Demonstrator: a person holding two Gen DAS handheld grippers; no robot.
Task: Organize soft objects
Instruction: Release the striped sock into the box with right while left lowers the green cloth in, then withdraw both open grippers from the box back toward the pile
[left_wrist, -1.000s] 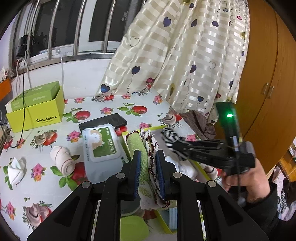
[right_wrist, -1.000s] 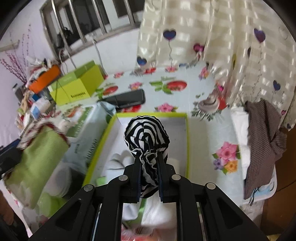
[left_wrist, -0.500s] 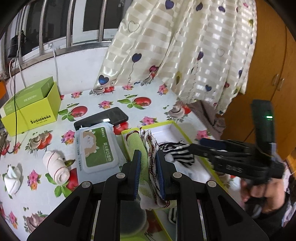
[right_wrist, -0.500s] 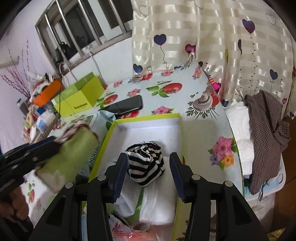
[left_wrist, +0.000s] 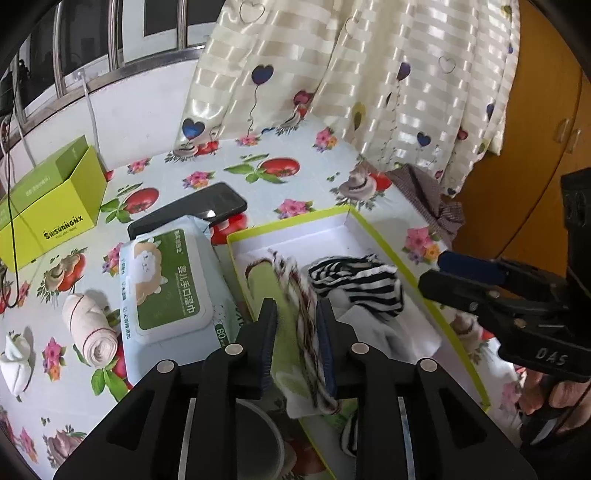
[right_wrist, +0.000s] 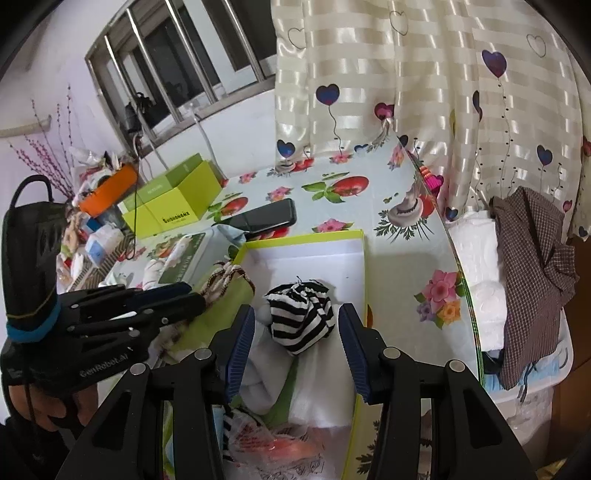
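Released, striped bundle (right_wrist: 301, 317) lies boxed (right_wrist: 360, 280) — right tool (right_wrist: 297, 345) gapes.

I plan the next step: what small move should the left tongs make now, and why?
Probably open wider and back away. The left tongs, whose jaws have just been opening, have the green cloth between them, already in the box beside the striped sock.

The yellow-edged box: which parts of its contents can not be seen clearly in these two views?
- Left wrist view: the near end of the box is hidden behind the left hand-held gripper.
- Same view: the green cloth is blurred between the jaws, so contact is unclear.
- Right wrist view: items under the striped bundle are covered.
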